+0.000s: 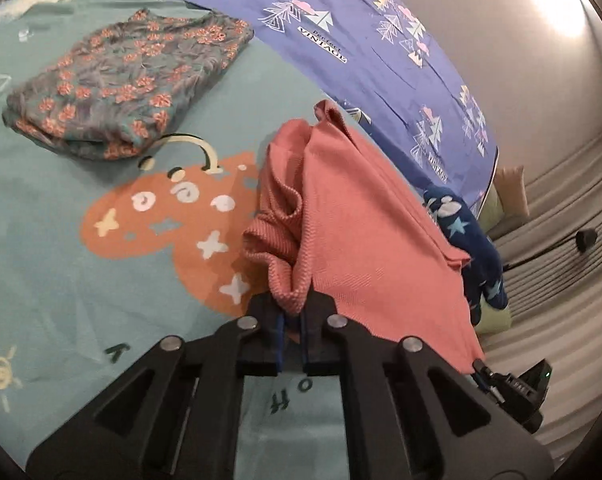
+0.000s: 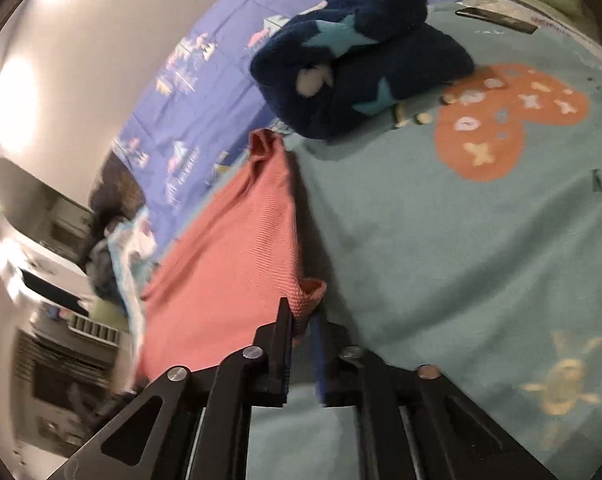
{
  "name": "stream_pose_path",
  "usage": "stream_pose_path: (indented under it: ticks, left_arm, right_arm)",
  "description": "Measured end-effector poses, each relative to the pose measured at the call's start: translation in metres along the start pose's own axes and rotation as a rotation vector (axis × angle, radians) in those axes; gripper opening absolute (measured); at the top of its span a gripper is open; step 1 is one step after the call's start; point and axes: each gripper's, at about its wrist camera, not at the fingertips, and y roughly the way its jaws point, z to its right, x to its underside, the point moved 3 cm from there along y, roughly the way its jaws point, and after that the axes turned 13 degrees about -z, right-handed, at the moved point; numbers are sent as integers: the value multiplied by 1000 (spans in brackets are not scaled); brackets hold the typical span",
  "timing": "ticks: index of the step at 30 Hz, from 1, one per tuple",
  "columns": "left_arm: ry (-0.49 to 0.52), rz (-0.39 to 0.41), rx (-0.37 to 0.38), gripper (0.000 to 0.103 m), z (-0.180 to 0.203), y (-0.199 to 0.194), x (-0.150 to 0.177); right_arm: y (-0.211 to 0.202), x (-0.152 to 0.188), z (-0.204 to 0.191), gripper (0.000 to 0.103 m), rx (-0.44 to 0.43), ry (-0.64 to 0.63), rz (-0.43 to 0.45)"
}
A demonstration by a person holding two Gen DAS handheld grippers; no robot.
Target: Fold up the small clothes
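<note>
Left wrist view: the left gripper [image 1: 292, 312] is pinched tight on a bunched, ribbed corner of the salmon-pink knit garment [image 1: 353, 216], which rises off the teal printed bedspread [image 1: 61, 240] and drapes away to the right. A folded grey floral-print garment [image 1: 121, 84] lies well apart at upper left, and a blue patterned sheet [image 1: 361, 40] runs along the far side.

Right wrist view: the right gripper [image 2: 301, 320] clamps another corner of the same pink garment [image 2: 221, 248], the cloth stretching off to the left; a dark navy fleece item with pale stars [image 2: 361, 60] sits beyond it on the bedspread [image 2: 461, 260].

Risk, as I judge it — both grips catch only a small wad of edge, so a sharp pull could slip a corner free. The bunched left-hand corner may also fold in crooked, and a wide swing might drag cloth across the navy fleece.
</note>
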Motion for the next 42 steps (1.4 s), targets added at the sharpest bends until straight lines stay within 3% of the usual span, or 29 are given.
stream_pose_path:
  ticks: [2, 4, 6, 7, 10, 11, 12, 13, 14, 15, 19, 23, 26, 29, 31, 35, 37, 39, 42]
  left_arm:
    - [-6, 11, -42, 15, -1, -6, 7]
    - [-6, 3, -41, 23, -4, -12, 12]
    - [-17, -32, -1, 50, -7, -10, 18]
    - [-24, -54, 19, 56, -6, -6, 20]
    - [-41, -62, 18, 59, -3, 8, 18]
    - [-45, -45, 18, 55, -1, 11, 14]
    - [-68, -27, 24, 26, -1, 15, 6]
    - [-84, -27, 31, 7, -2, 19, 2]
    - [-119, -46, 58, 6, -5, 25, -5]
    - [-136, -39, 70, 6, -4, 24, -6]
    - [-44, 10, 62, 6, 24, -5, 3]
    - [29, -1, 136, 6, 54, -35, 26]
    - [106, -39, 149, 6, 68, -50, 63]
    - [149, -129, 143, 6, 68, -55, 115]
    - [183, -178, 88, 6, 62, -55, 156]
    - [200, -202, -38, 8, 42, -60, 189]
    - [191, -146, -100, 13, 35, -76, 188]
    - [224, -14, -208, 13, 40, -104, 179]
    - [319, 108, -292, 13, 58, -121, 157]
  right_arm:
    - [-6, 5, 7, 23, -16, 8, -11]
    - [-10, 14, 11, 39, -63, -6, -31]
    - [-6, 19, 10, 56, -112, -16, -49]
    - [0, 19, 7, 64, -140, -13, -61]
    - [24, 11, 4, 71, -197, 39, -63]
    - [30, 5, 3, 71, -208, 51, -46]
    - [37, -3, 1, 68, -209, 68, -23]
    - [41, -7, -3, 30, -207, 71, -12]
    - [47, -12, -8, 5, -202, 53, -27]
    - [52, -16, -11, 6, -182, 44, -57]
    - [12, -14, -31, 5, -113, -63, 45]
    - [-38, 4, -31, 5, -57, -131, 92]
    - [-77, 32, -6, 5, -29, -121, 84]
    - [-105, 67, 24, 5, 5, -93, 71]
    - [-115, 97, 50, 5, 17, -40, 39]
    - [-114, 142, 90, 13, 83, 3, -43]
    - [-123, 147, 104, 28, 179, 25, -33]
    - [-146, 141, 110, 29, 253, 37, 43]
    - [-178, 122, 96, 32, 334, -52, 174]
